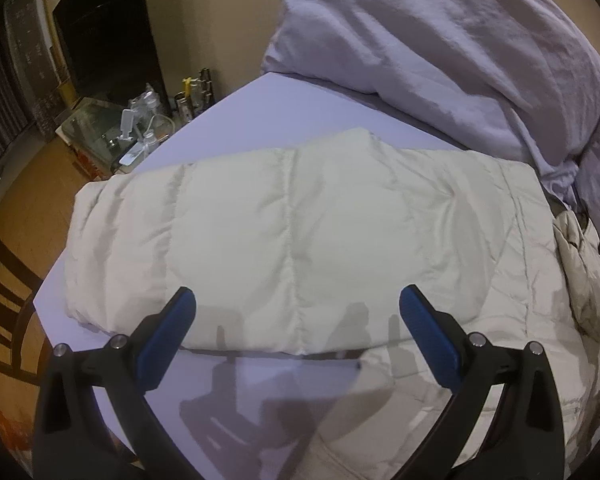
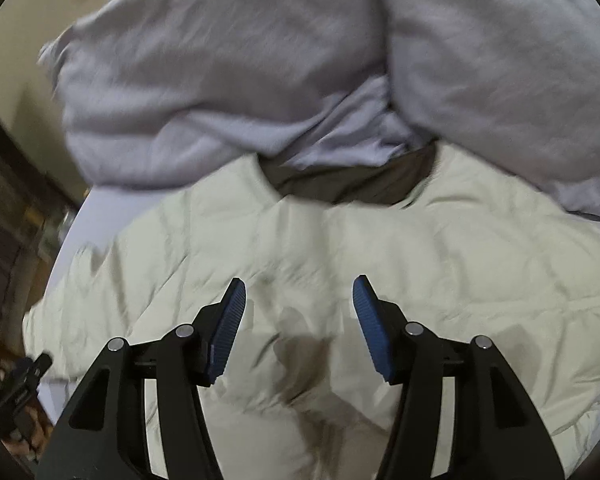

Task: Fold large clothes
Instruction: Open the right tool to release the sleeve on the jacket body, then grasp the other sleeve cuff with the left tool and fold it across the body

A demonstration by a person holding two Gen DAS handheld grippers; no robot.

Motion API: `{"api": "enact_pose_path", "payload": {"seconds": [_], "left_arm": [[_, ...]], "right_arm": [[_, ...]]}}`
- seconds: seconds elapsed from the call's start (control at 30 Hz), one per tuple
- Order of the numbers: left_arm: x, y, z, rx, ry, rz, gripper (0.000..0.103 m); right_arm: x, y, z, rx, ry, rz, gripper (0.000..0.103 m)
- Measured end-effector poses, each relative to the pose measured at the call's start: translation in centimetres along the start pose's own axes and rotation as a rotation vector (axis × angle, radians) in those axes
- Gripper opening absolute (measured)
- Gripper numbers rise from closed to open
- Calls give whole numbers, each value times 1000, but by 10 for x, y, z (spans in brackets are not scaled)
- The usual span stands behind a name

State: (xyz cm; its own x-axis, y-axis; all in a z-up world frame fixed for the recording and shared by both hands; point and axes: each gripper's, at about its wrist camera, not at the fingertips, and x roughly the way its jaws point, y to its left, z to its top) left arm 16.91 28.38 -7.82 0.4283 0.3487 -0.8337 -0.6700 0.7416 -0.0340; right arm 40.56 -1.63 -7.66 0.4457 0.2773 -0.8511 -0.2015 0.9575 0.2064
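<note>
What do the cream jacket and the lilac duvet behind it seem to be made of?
Cream jacket: probably smooth, matte synthetic shell with padded filling; stitched seams divide puffy panels.
Lilac duvet: apparently soft matte woven fabric, perhaps cotton; it shows fine crumpled wrinkles.

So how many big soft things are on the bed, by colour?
Cream: 1, the puffy jacket
Lilac: 1, the crumpled duvet
Total: 2

I count one cream puffer jacket (image 1: 300,220) near me, one lilac duvet (image 1: 440,48) heaped at the far side, and my two grippers: left (image 1: 298,300), right (image 2: 299,288).
</note>
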Motion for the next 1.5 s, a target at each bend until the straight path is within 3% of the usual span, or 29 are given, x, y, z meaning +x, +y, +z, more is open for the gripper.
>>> {"api": "enact_pose_path", "payload": {"seconds": [0.17,0.27,0.4,0.57,0.73,0.87,1.07,1.27,1.43,1.5], "left_arm": [[1,14,3,-24,-6,16,101],[2,23,5,-39,-9,30,101],[3,42,9,-71,-14,42,101],[7,76,18,-130,-13,70,101],[18,121,28,-176,-4,122,101],[29,154,28,-241,38,117,101],[47,188,13,-344,122,65,83],[47,185,5,-350,110,54,69],[43,178,6,-374,97,10,28],[40,173,9,-371,89,11,20]], "right_arm": [[22,-8,-5,-4,36,-79,58],[40,1,-16,-62,55,-130,68],[51,14,-26,-155,48,-196,72],[40,2,-16,-107,108,-137,73],[23,-10,-21,-86,96,-103,73],[11,-19,-24,-71,86,-88,74],[2,-22,-28,-61,86,-82,74],[-1,-27,-36,-56,91,-80,74],[-8,-31,-41,-51,85,-75,74],[-12,-34,-41,-48,78,-75,74]]}}
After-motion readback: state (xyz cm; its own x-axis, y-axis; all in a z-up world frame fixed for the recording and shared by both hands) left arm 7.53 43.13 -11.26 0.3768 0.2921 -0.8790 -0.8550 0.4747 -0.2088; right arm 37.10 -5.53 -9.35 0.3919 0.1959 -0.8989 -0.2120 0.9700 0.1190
